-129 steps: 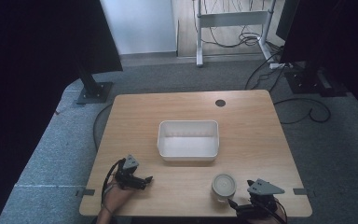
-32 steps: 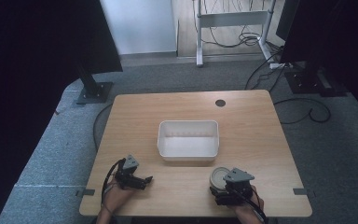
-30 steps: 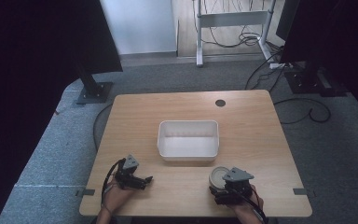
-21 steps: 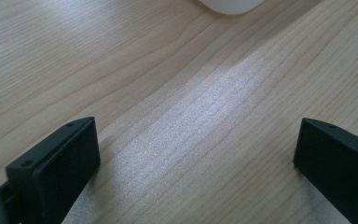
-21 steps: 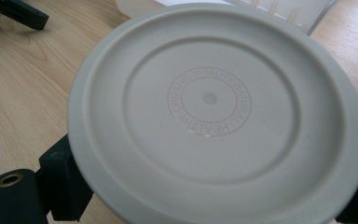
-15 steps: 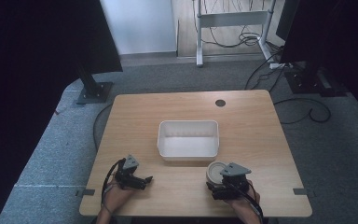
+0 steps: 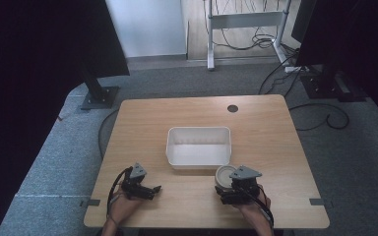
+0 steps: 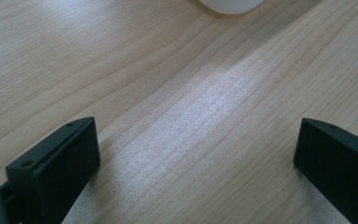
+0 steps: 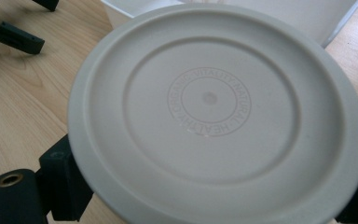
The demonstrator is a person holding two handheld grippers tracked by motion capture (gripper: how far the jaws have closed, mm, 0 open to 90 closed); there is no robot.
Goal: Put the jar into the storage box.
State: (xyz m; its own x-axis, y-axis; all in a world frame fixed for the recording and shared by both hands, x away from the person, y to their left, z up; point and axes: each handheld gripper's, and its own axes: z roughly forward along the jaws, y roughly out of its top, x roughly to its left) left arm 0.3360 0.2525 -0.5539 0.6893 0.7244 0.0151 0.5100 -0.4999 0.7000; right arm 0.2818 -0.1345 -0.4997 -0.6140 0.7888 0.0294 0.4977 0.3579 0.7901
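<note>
A: White rectangular plastic bin (image 7: 198,145) at centre of light wooden table (image 7: 256,123); interior bare in high view, nothing inside.

B: Second container: round off-white plastic tub with a disc face (image 7: 224,174), just in front of the bin's right front corner, close to it; touching or apart, cannot tell. Contents not visible.

A: Right gripper (image 7: 225,189) at the tub, near the table's front edge. In right gripper view, disc face (image 9: 216,112) large and close, embossed ring reading "VITALITY NATURAL HEALTHY"; black jaws at either side of the tub, pinching it between them.

B: Embossed lettering not legible from above. Bin wall (image 9: 317,16) directly behind the tub in right gripper view; other gripper's black jaw tips at upper left of that view.

A: Left gripper (image 7: 152,189) at front left of table, hand (image 7: 123,206) behind it, well apart from bin and tub. In left gripper view (image 8: 196,154), jaws spread wide over bare wood grain, nothing between them.

B: Rounded white bin corner (image 8: 233,4) at top edge of left gripper view. Round dark hole (image 7: 233,108) near table's far edge, seen from above.
</note>
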